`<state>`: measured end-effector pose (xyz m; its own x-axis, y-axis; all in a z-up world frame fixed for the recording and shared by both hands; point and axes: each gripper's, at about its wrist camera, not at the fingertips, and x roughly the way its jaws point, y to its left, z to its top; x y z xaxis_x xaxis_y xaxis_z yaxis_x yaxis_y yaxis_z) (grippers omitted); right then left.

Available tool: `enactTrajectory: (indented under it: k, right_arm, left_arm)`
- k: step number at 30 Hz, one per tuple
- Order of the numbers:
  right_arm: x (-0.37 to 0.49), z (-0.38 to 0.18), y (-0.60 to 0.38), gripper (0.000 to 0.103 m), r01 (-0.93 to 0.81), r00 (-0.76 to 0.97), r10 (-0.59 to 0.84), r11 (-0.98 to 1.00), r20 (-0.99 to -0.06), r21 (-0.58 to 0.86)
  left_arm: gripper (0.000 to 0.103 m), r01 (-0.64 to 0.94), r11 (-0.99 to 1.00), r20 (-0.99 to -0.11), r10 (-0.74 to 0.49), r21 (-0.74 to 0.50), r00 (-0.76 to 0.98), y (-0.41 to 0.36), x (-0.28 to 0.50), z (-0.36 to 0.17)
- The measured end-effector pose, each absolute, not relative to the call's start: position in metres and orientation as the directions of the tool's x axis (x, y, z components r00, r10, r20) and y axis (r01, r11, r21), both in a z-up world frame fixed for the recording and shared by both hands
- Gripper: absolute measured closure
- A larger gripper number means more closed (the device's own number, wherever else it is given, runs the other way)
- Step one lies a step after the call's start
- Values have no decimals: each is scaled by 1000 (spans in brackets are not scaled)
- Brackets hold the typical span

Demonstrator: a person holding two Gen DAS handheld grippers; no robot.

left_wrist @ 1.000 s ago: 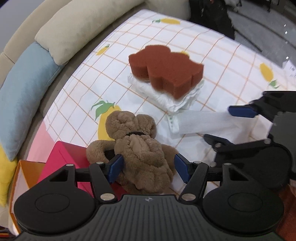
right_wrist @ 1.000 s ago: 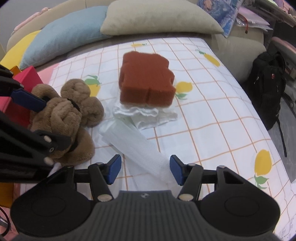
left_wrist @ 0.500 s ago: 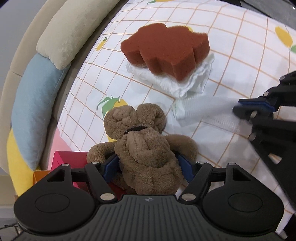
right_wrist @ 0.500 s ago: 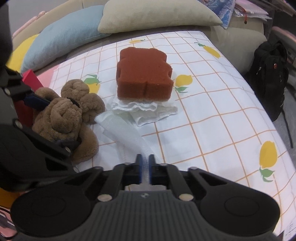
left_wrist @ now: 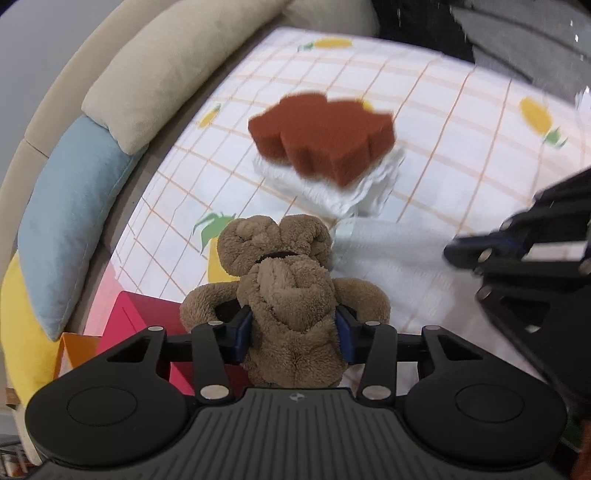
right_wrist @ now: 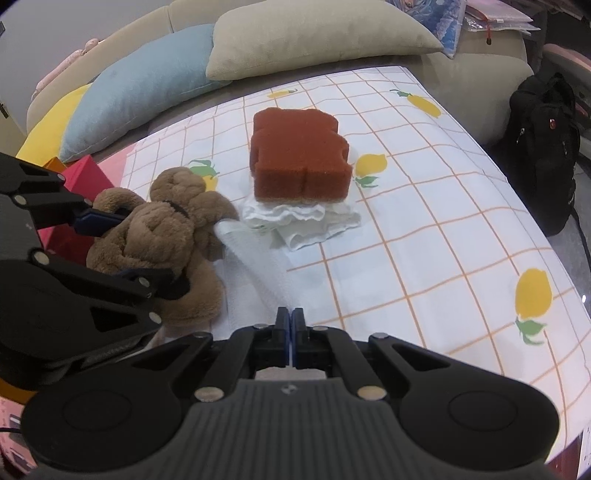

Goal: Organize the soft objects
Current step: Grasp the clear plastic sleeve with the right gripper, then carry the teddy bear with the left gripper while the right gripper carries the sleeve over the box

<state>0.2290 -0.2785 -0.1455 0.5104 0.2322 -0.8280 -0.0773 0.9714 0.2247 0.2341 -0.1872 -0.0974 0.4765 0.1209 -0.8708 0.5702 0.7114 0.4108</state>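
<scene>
A brown plush bear (left_wrist: 288, 291) lies at the near left of the checked cloth; it also shows in the right wrist view (right_wrist: 162, 236). My left gripper (left_wrist: 293, 334) is shut on the bear's body. A white mesh cloth strip (right_wrist: 251, 266) runs from beside the bear's head toward me. My right gripper (right_wrist: 290, 341) is shut on the near end of this strip. A rust-brown bear-shaped sponge (right_wrist: 299, 155) sits on a folded white cloth (right_wrist: 306, 221) mid-table, also in the left wrist view (left_wrist: 325, 140).
A red box (left_wrist: 140, 314) and an orange box (left_wrist: 74, 350) stand left of the bear. Blue (right_wrist: 140, 88), beige (right_wrist: 314, 33) and yellow (right_wrist: 51, 125) cushions line the sofa behind. A black backpack (right_wrist: 543, 140) stands at the right, off the table.
My left gripper closed on the bear and raised it a little. My right gripper closed on the white strip's near end and has stayed shut since.
</scene>
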Motion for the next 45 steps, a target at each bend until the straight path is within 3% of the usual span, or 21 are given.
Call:
enactTrajectory:
  k: [9,22,33,45]
  right_arm:
    - [194,-118,-287,103,-12,549,209,970,-809,243]
    - [121,-79,-270,103,-4,582,255,950,-772,311]
    - [87,-44,-222,103,-138,573,322,945,-754,298]
    - [70,-25,-158,103,-325,523,452,890,-723,321]
  left_arm:
    - [52,544,788,-849,-53,288,526,-178,194,-51]
    - [52,465,882,-764,-251,71,594,-103,105,5]
    - [52,303,948,-763,-264,-93,591,-30,51,5]
    - [51,148,975,-734,-220,-163,643,36,23,5]
